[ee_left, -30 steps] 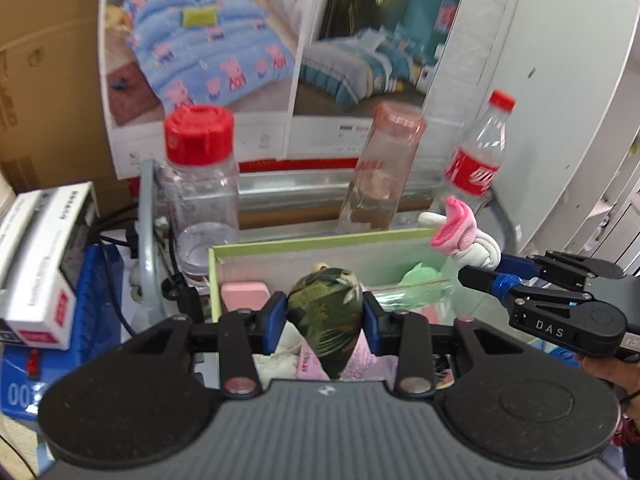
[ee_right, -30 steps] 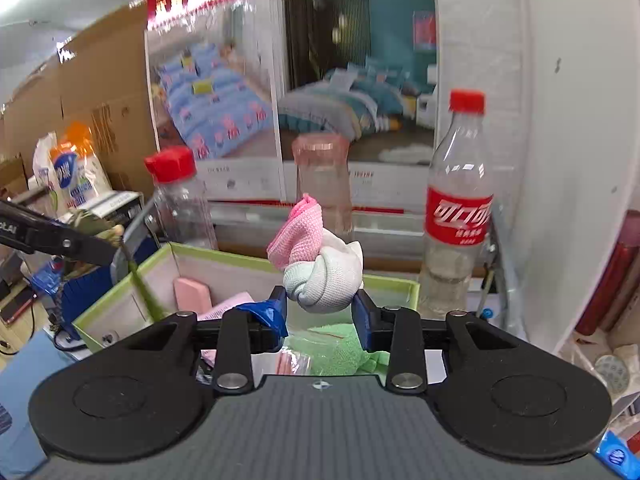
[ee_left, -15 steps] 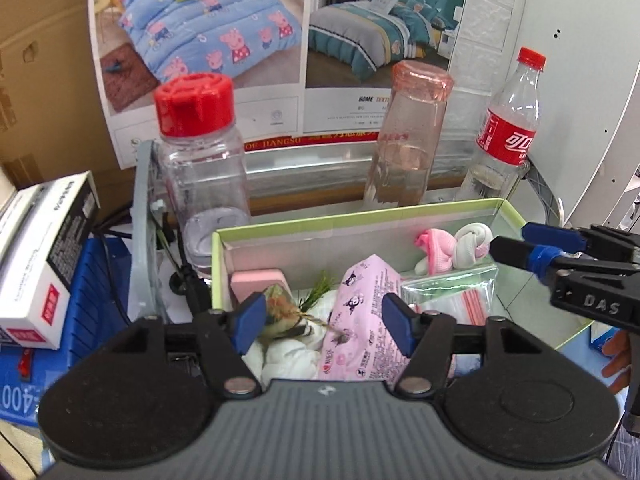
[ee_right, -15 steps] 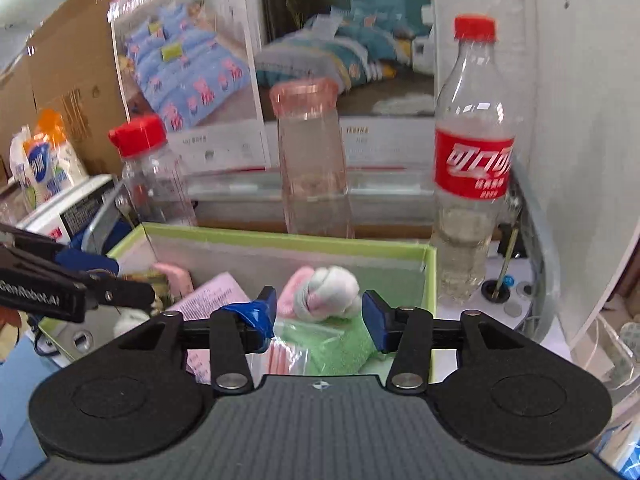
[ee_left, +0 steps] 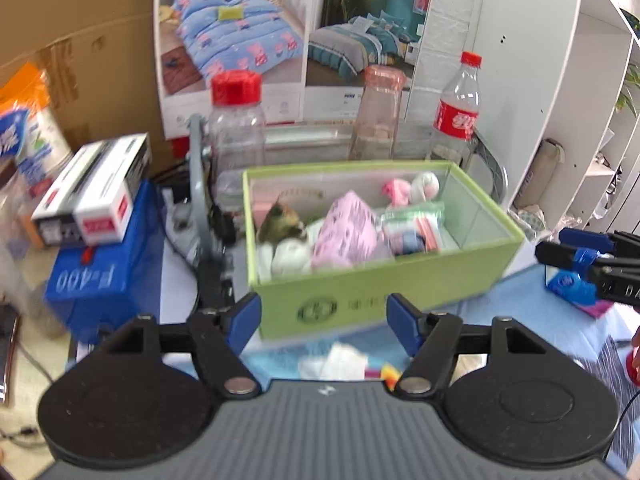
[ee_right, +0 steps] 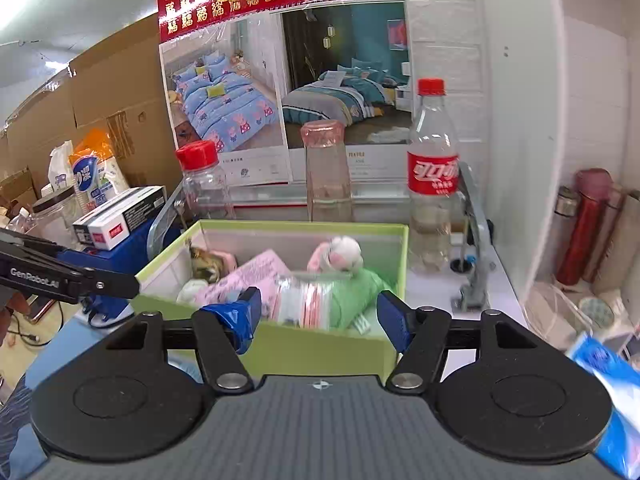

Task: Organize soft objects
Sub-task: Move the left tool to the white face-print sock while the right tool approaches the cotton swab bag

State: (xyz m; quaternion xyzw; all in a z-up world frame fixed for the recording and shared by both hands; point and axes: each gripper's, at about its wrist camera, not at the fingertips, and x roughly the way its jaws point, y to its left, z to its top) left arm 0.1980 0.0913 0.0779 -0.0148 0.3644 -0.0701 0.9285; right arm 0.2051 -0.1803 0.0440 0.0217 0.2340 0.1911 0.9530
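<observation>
A green box holds soft things: a dark leaf-print bundle at its left, a pink and white knotted sock at the back right, a pink packet and a clear bag. My left gripper is open and empty in front of the box. My right gripper is open and empty at the box's near side; it also shows at the right of the left wrist view.
Behind the box stand a red-capped jar, a pink-capped bottle and a cola bottle. A blue box with a carton on it is left. White paper lies in front.
Both grippers let go of their loads, the leaf-print bundle and the pink and white sock, which now lie in the box. Both have opened wide and pulled back from it.
</observation>
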